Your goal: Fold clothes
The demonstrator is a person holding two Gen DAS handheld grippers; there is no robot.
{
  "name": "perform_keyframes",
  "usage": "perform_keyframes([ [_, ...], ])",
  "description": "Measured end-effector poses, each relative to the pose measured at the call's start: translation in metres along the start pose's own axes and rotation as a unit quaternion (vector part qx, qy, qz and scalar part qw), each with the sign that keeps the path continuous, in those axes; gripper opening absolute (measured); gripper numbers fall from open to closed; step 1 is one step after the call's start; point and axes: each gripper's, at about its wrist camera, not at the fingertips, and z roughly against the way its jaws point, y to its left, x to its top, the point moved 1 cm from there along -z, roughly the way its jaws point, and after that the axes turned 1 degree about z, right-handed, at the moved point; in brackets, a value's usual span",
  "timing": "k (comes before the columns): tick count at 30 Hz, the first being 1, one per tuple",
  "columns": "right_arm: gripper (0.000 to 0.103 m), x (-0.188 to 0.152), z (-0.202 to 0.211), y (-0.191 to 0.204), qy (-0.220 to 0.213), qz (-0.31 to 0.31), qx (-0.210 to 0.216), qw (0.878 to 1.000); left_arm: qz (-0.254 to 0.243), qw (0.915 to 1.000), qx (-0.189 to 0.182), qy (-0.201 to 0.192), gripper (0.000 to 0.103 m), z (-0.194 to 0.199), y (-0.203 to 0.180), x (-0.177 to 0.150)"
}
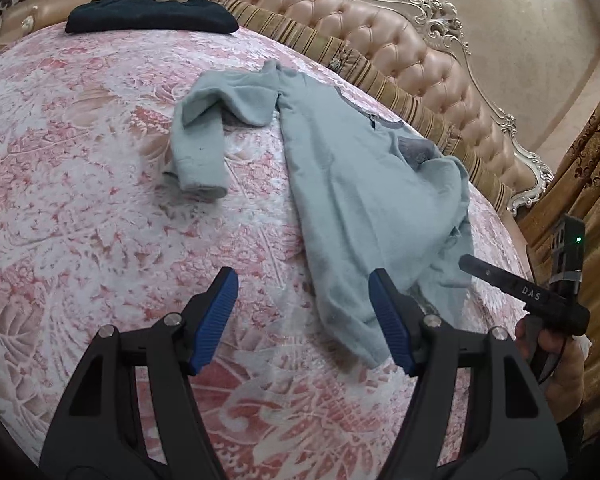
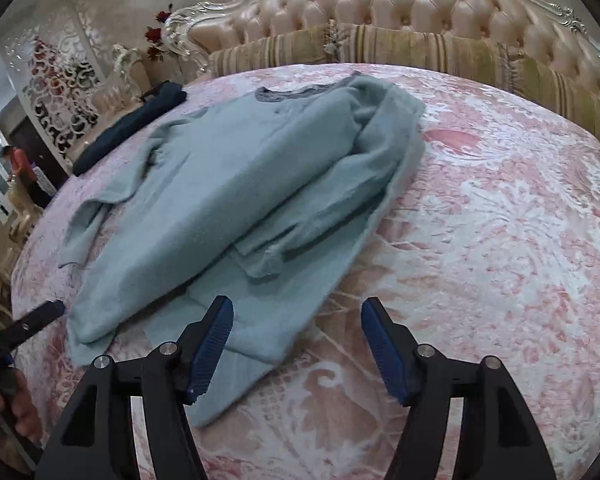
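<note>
A pale blue-green sweater (image 1: pixel 352 184) lies spread on the pink patterned bedspread (image 1: pixel 80 152). Its left sleeve (image 1: pixel 200 148) is bent away from the body. In the right wrist view the sweater (image 2: pixel 220 200) has its right side and sleeve (image 2: pixel 324 208) folded over the body. My left gripper (image 1: pixel 302 308) hangs open above the sweater's near hem, holding nothing. My right gripper (image 2: pixel 296 336) is open too, just above the hem corner, empty. Its black body (image 1: pixel 532 296) and the hand that holds it show at the right of the left wrist view.
A folded dark navy garment (image 1: pixel 152 16) lies at the far side of the bed. Striped pillows (image 1: pixel 360 68) and a tufted pink headboard (image 1: pixel 412 52) line the back. A person in an orange top (image 2: pixel 20 164) stands far off at the left.
</note>
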Motion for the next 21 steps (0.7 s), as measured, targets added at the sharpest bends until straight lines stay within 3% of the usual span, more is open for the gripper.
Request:
perform_keyframes([
  [1, 0.018, 0.000, -0.003, 0.003, -0.002, 0.007, -0.005, 1.000, 0.003, 1.0000, 0.001, 0.002, 0.070, -0.001, 0.001, -0.001],
  [2, 0.003, 0.000, -0.006, 0.005, -0.003, 0.012, -0.013, 1.000, 0.005, 1.0000, 0.002, 0.003, 0.070, -0.002, 0.002, -0.001],
  [7, 0.001, 0.003, 0.000, -0.007, -0.013, 0.017, -0.021, 1.000, 0.008, 0.9999, 0.009, -0.003, 0.070, 0.005, 0.007, 0.000],
  [12, 0.001, 0.031, 0.027, -0.088, -0.026, 0.008, -0.133, 0.991, 0.005, 0.9999, 0.010, 0.000, 0.070, 0.005, 0.006, 0.001],
  [18, 0.001, 0.067, 0.061, -0.188, -0.041, -0.002, -0.270, 0.962, -0.008, 0.9999, 0.006, 0.011, 0.070, -0.003, -0.009, -0.002],
  [21, 0.002, 0.070, 0.051, -0.214, -0.025, -0.016, -0.278, 0.960, -0.021, 0.9996, 0.009, 0.017, 0.070, -0.008, -0.019, -0.003],
])
